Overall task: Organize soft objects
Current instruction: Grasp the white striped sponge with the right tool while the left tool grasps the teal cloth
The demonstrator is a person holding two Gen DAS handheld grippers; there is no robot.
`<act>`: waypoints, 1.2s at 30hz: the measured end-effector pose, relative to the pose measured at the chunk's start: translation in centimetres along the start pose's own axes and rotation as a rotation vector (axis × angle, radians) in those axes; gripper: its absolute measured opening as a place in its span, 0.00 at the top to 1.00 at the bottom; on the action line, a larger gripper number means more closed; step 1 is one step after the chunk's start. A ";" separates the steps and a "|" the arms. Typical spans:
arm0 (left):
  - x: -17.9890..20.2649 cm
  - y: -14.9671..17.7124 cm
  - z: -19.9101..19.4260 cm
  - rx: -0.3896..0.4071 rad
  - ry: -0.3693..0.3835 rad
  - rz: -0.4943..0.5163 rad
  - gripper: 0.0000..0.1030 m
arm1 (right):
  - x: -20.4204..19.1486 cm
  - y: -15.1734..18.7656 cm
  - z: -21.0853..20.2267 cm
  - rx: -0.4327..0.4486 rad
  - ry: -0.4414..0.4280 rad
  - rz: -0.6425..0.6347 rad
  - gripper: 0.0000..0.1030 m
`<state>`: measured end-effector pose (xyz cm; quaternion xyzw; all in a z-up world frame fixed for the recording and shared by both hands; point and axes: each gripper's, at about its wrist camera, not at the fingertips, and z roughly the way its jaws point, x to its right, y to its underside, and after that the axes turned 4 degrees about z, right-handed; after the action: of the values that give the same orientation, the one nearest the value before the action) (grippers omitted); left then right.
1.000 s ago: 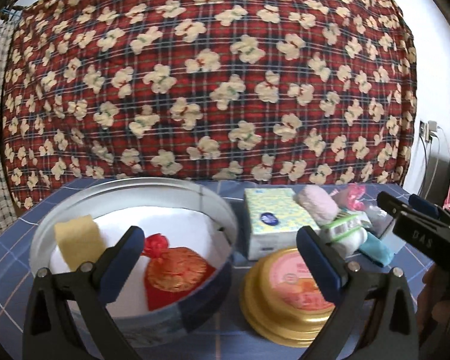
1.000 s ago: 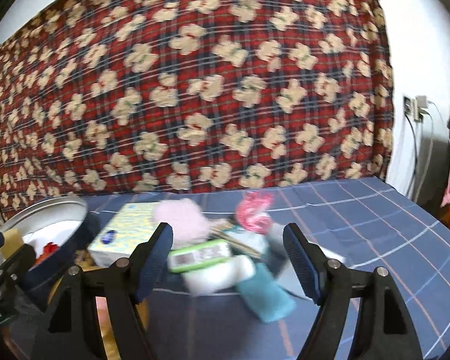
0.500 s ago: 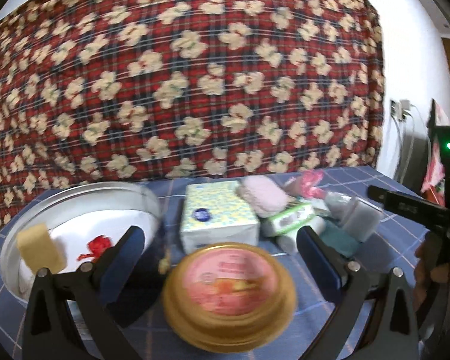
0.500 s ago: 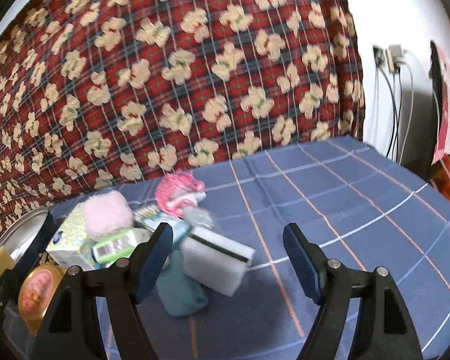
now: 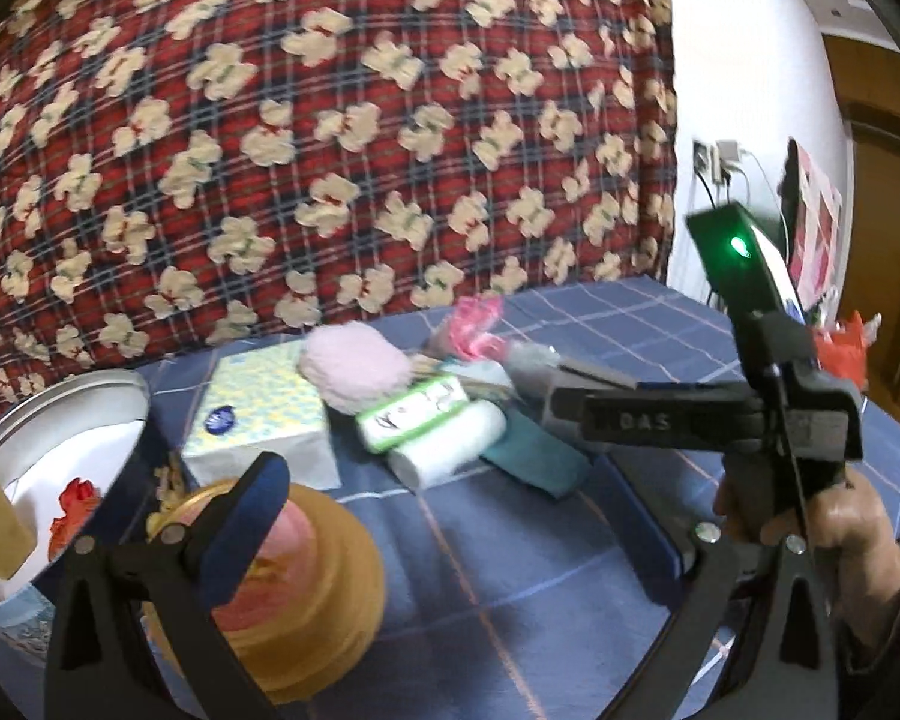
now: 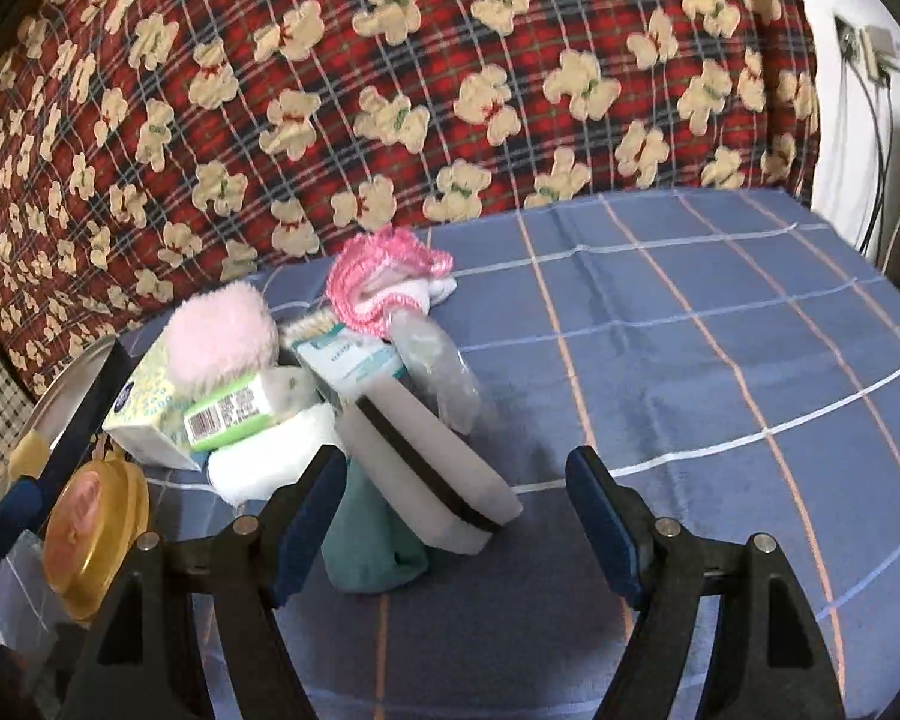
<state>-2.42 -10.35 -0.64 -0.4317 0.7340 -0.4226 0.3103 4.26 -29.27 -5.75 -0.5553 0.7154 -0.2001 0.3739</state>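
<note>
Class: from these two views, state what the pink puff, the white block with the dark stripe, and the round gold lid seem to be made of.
Pink puff: fluffy plush or fleece, judging by its fuzzy outline.
White block: likely matte foam sponge, with a dark layer through it.
Gold lid: probably glossy metal, judging by its sheen; blurred, so uncertain.

Even, soft indoor light, faint shadows beneath the pile. Strong fisheye bending, dark corners. Motion blur on the gold tin.
</note>
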 end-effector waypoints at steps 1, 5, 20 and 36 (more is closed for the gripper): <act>0.2 0.0 0.2 -0.009 0.003 0.001 0.00 | 0.2 0.0 0.3 -0.018 0.006 0.003 0.48; 0.7 -0.1 1.0 -0.039 0.016 -0.022 0.00 | 1.3 0.0 0.1 -0.028 0.007 0.039 0.66; 6.3 -1.8 7.0 -0.221 0.063 -0.015 0.35 | 3.8 -1.0 -7.7 0.364 0.056 0.186 0.65; 5.7 -1.3 13.1 -0.386 0.044 -0.249 0.64 | 3.7 -0.9 -7.6 0.361 0.057 0.178 0.63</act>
<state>6.31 -20.42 -5.85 -0.5608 0.7491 -0.3186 0.1512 -1.25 -33.98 -1.41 -0.4082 0.7245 -0.3070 0.4629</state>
